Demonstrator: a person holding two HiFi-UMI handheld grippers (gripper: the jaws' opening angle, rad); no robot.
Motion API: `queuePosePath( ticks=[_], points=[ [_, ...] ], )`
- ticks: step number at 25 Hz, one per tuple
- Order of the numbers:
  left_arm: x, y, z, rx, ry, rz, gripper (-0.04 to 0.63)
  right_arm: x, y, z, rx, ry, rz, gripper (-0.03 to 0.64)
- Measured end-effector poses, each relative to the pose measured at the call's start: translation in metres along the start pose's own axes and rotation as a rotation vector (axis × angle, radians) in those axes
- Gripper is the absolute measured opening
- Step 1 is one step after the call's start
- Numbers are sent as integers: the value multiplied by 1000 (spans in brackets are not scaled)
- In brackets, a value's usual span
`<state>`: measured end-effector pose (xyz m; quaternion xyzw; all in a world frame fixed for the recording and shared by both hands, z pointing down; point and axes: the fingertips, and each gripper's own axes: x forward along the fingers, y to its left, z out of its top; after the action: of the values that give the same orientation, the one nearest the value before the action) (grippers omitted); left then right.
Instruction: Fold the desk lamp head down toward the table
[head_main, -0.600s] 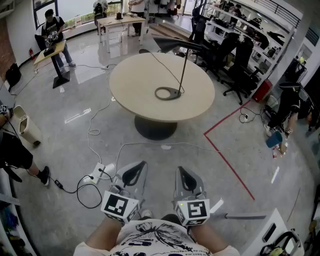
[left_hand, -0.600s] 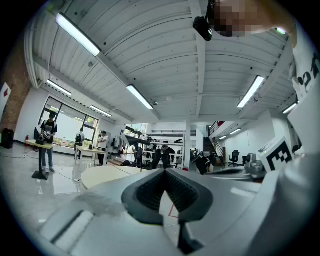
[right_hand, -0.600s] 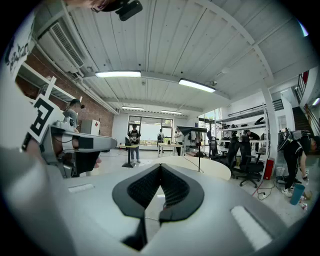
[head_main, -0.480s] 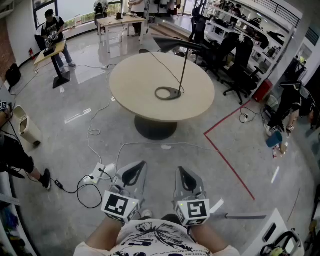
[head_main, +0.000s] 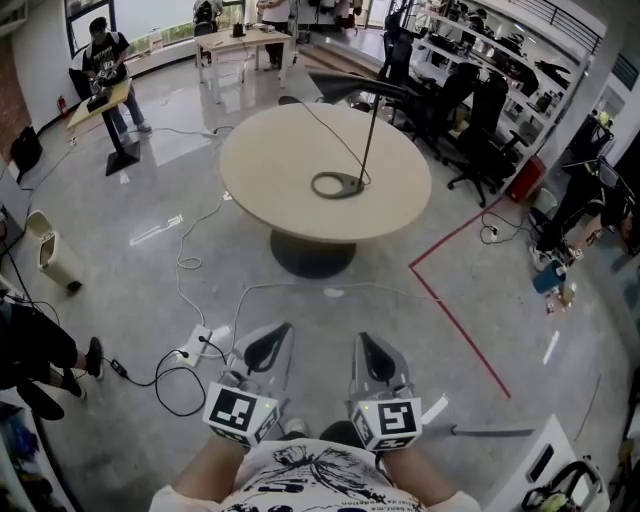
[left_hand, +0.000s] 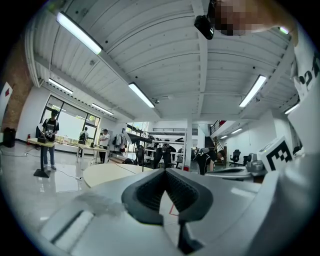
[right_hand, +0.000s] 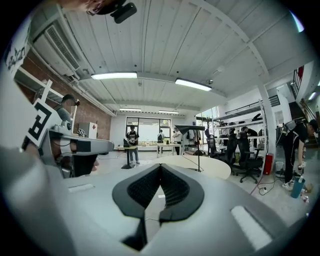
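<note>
while both grippers hang low by the person's body, well apart from the round table (head_main: 270, 170), the desk lamp (head_main: 352, 88) stands upright on it. its ring base (head_main: 350, 184) sits on the tabletop, right of centre, with a thin pole rising to a raised, roughly level head. left gripper (head_main: 286, 327) (left_hand: 164, 172): jaws closed tip to tip, holding nothing. right gripper (head_main: 359, 337) (right_hand: 160, 166): the same, closed and empty.
</note>
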<state>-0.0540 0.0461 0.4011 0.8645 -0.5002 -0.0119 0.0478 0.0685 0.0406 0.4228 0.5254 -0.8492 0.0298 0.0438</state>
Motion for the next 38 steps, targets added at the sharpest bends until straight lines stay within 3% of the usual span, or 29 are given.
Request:
queuePosePath(
  ticks=[10, 18, 31, 38],
  points=[
    [-1, 10, -7, -35, 10, 12, 6, 4, -4, -13, 12, 59, -23, 9],
    [21, 28, -13, -32, 34, 59, 6, 37, -16, -24, 29, 88, 19, 9],
    [140, 83, 5, -96, 7, 41, 6, 154, -90, 4, 20, 72, 79, 9],
    [196, 111, 16, -40, 3, 83, 6, 214, -134, 19, 38, 46, 86, 9]
  ],
)
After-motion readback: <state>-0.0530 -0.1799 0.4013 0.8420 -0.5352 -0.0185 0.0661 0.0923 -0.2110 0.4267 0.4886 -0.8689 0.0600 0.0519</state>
